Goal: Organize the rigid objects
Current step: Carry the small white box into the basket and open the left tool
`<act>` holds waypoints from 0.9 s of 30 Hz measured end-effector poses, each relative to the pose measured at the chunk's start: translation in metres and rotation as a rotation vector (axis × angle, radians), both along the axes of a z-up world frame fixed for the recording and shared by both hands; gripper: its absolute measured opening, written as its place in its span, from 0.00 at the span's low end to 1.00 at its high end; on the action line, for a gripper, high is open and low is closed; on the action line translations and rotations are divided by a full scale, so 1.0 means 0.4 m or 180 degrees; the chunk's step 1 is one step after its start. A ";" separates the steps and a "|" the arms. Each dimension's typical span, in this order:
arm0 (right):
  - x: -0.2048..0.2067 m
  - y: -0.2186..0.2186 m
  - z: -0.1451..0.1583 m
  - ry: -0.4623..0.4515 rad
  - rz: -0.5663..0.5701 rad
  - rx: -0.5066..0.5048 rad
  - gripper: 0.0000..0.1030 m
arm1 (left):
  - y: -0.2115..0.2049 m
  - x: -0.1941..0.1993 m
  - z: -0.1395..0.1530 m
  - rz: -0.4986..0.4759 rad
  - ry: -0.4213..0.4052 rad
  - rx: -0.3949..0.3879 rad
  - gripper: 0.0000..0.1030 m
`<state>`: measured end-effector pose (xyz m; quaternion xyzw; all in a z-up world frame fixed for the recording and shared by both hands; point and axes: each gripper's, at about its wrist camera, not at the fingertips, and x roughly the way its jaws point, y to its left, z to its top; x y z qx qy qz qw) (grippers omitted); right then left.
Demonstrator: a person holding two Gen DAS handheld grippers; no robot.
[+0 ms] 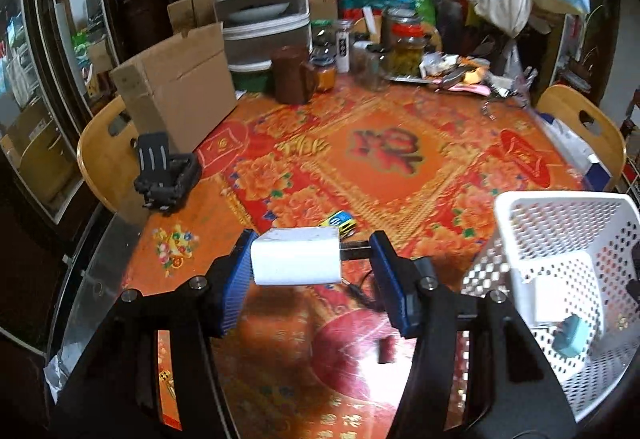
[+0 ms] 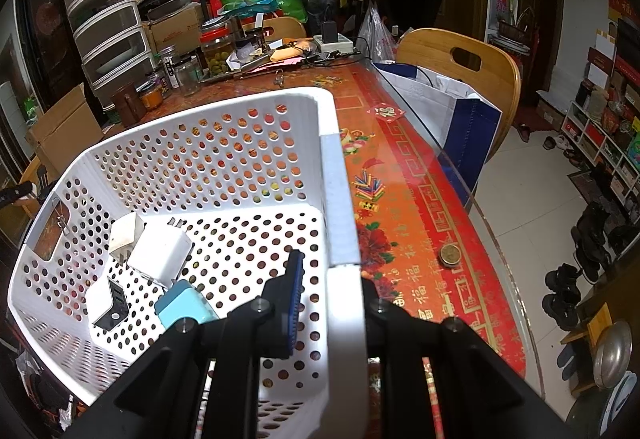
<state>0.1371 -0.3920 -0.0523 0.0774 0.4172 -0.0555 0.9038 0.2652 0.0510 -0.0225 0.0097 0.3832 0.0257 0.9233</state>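
My left gripper (image 1: 312, 253) is shut on a white charger plug (image 1: 296, 259), held sideways above the red patterned tablecloth (image 1: 384, 159). The left blue pad presses its body and its prongs meet the right pad. A white perforated basket (image 1: 560, 235) stands to the right. My right gripper (image 2: 332, 271) is shut on the basket's right wall (image 2: 338, 199), with one finger inside and the other hidden outside. In the basket lie white chargers (image 2: 160, 251) and a teal one (image 2: 186, 305).
On the cloth lie a yellow-blue small item (image 1: 340, 221), a black cable end (image 1: 360, 291) and a dark stub (image 1: 386, 349). A black holder (image 1: 164, 175) and a cardboard box (image 1: 176, 87) stand at the left. Jars (image 1: 404, 43) crowd the back. A coin (image 2: 450, 253) lies near the glass edge.
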 end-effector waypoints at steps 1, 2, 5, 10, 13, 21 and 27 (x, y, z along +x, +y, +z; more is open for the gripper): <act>0.001 0.001 0.001 -0.0001 -0.0001 0.0000 0.15 | -0.010 -0.011 0.013 -0.0031 -0.0024 0.0001 0.53; -0.001 0.001 0.000 -0.0002 -0.0003 0.0001 0.15 | -0.025 -0.023 0.027 -0.0073 -0.0052 0.0001 0.53; -0.001 0.001 0.000 -0.0002 0.0001 0.0002 0.15 | -0.082 -0.066 0.070 -0.0227 -0.0118 0.0007 0.53; -0.001 0.001 0.001 0.0002 0.0002 0.0003 0.15 | -0.199 -0.131 0.114 -0.0581 -0.0125 -0.0044 0.53; 0.000 0.002 0.001 0.0003 0.0002 0.0000 0.15 | -0.267 -0.157 0.122 -0.0774 -0.0095 -0.0015 0.53; -0.001 0.002 0.000 -0.0001 0.0002 0.0013 0.15 | -0.458 -0.191 0.038 -0.1351 0.0368 0.0029 0.53; -0.002 0.002 0.000 -0.0002 -0.0003 0.0012 0.15 | -0.512 -0.192 -0.013 -0.1488 0.0627 -0.0015 0.53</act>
